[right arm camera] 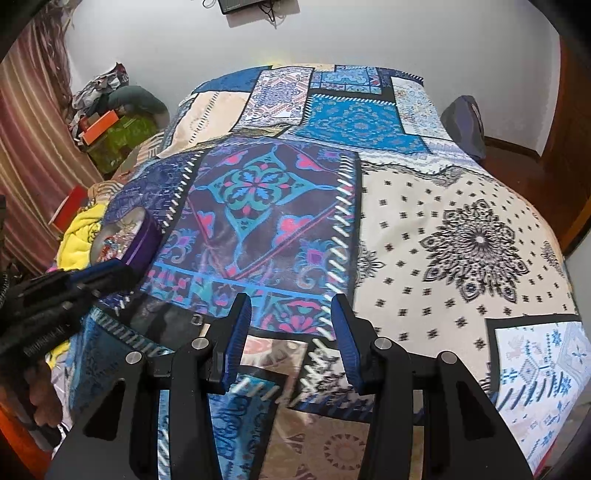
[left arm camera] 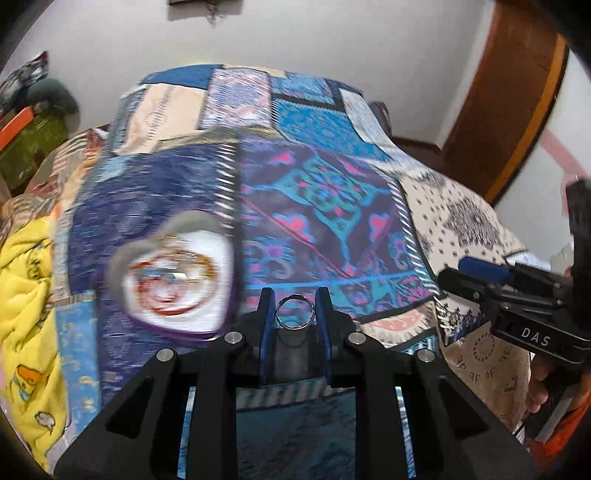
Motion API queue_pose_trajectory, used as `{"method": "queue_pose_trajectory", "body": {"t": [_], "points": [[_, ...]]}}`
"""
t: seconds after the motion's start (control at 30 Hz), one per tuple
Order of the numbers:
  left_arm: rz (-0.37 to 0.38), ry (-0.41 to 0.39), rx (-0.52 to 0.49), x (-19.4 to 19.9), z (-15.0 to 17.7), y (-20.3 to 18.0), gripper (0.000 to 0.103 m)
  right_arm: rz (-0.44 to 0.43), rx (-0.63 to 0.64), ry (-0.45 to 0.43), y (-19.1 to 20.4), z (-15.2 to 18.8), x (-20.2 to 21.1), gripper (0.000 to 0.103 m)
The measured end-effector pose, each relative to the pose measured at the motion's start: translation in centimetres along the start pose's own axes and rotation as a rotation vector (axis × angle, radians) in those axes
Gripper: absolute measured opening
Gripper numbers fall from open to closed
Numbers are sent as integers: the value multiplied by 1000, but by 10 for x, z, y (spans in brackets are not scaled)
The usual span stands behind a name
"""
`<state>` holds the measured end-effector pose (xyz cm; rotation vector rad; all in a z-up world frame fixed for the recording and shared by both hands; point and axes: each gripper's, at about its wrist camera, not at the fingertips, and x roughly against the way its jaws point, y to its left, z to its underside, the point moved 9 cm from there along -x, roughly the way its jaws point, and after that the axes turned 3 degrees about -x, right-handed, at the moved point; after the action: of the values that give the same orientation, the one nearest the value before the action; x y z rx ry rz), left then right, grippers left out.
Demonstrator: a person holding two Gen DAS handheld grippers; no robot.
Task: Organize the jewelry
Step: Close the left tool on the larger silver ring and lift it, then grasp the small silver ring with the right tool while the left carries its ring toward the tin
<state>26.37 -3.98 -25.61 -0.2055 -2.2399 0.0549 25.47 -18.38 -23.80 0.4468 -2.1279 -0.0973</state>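
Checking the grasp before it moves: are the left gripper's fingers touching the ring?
Touching. The left wrist view shows the silver ring pinched between both blue fingers of the left gripper.

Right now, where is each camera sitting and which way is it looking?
Left wrist: sits on the left gripper, facing along its fingers, shut on a ring, toward the heart-shaped box; the right gripper shows at the side.
Right wrist: sits on the right gripper, open, facing across the patchwork bedspread; the left gripper's side shows.
Both share the bedspread, the box and the white wall.
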Motion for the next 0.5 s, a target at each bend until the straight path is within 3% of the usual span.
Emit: {"method": "queue_pose_trajectory", "body": {"t": [0.3, 0.5], "points": [[-56, -35, 29, 30, 9, 32, 21, -45, 122, 76, 59, 16, -34, 41], [-56, -40, 36, 31, 13, 37, 21, -43, 155, 110, 68, 26, -57, 41]]}}
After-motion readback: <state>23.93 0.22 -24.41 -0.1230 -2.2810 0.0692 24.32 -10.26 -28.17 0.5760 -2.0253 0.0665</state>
